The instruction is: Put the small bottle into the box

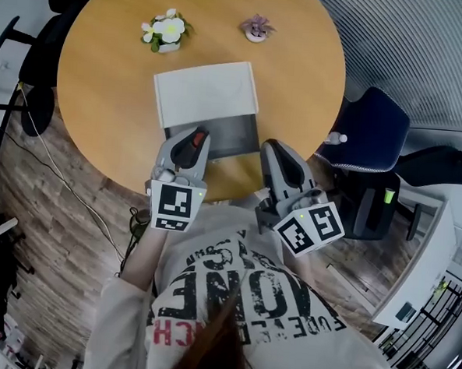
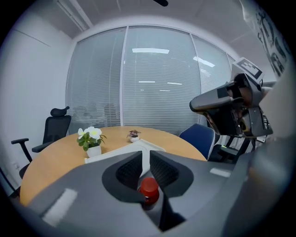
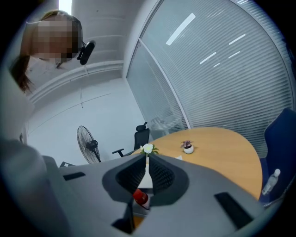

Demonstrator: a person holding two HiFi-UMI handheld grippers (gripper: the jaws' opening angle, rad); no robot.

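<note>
Red-capped bottle point(image 2: 149, 190), possibly a second; one box point(image 1: 207, 100).

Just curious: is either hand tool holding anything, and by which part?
The left gripper grips a small red-capped bottle just under its cap. A similar bottle shows between the right gripper's jaws; whether it's gripped is unclear.

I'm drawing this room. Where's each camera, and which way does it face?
Head view: on the head, looking down at table, box, left gripper, right gripper, shirt.
Left gripper view: on that gripper, faces windows; shows its jaws on a bottle.
Right gripper view: on that gripper, faces a fan; shows its jaws, hair.
All share the flowers.
</note>
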